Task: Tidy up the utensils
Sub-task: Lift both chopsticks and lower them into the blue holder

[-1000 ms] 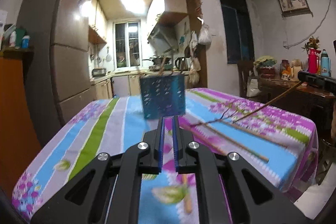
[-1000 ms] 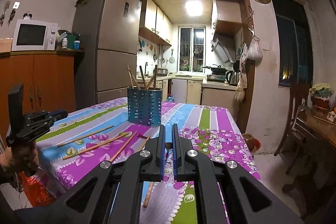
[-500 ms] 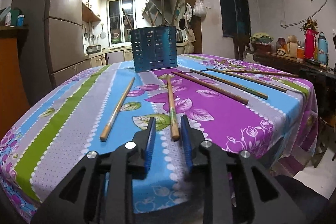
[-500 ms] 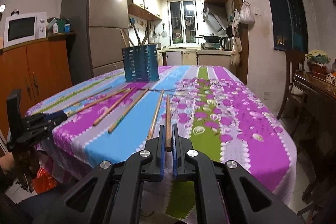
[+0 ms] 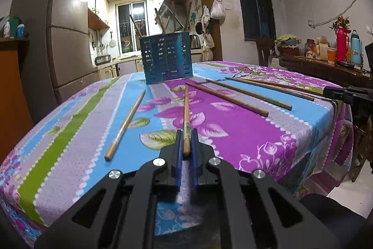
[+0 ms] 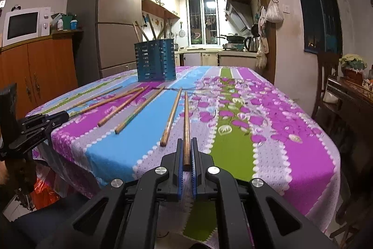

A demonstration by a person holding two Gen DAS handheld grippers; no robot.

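Note:
Several wooden chopsticks lie loose on the flowered tablecloth [image 5: 244,132]. My left gripper [image 5: 186,135] is low at the near table edge, its jaws closing on the near end of one chopstick [image 5: 186,113], pads pressing it. My right gripper [image 6: 185,144] is shut on the near end of another chopstick [image 6: 186,118], which lies along the cloth. A blue perforated utensil holder [image 5: 166,60] [image 6: 155,60] stands upright at the far side with several chopsticks in it. Each gripper shows in the other's view: the left gripper [image 6: 46,119], the right gripper [image 5: 345,93].
A loose chopstick [image 5: 126,125] lies left of the held one, and three more chopsticks [image 5: 228,97] fan out to the right. A dark side table [image 5: 326,69] with flasks and cups stands on the right. A fridge [image 6: 112,15] and an orange cabinet [image 6: 39,67] stand on the left.
Both grippers sank to the table's near edge. The left one opened, then shut on a chopstick's end. The right one brought its raised chopstick down flat onto the cloth.

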